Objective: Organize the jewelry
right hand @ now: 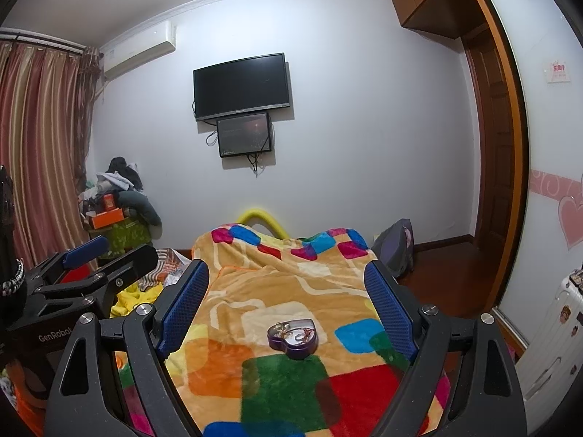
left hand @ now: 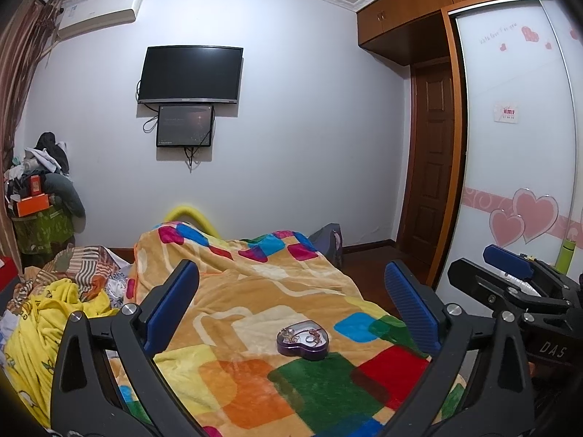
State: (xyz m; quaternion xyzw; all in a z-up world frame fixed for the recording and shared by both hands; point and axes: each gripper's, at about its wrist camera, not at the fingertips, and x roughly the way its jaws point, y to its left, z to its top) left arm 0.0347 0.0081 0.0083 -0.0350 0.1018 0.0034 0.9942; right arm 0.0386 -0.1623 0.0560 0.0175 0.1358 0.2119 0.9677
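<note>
A purple heart-shaped jewelry box (left hand: pixel 303 338) lies open on a colourful blanket (left hand: pixel 255 291) on the bed, with small gold and pink jewelry pieces inside. It also shows in the right wrist view (right hand: pixel 292 338). My left gripper (left hand: pixel 291 298) is open and empty, held above the bed short of the box. My right gripper (right hand: pixel 288 291) is open and empty, at a similar distance from the box. Each gripper appears at the edge of the other's view: the right gripper (left hand: pixel 510 273) and the left gripper (right hand: pixel 105 255).
A yellow blanket and heaped bedding (left hand: pixel 54 309) lie at the left of the bed. A wall TV (left hand: pixel 190 74) hangs ahead. Piled clothes and boxes (left hand: pixel 40 189) stand at the far left, a backpack (right hand: pixel 395 245) and wardrobe (left hand: pixel 510 145) at the right.
</note>
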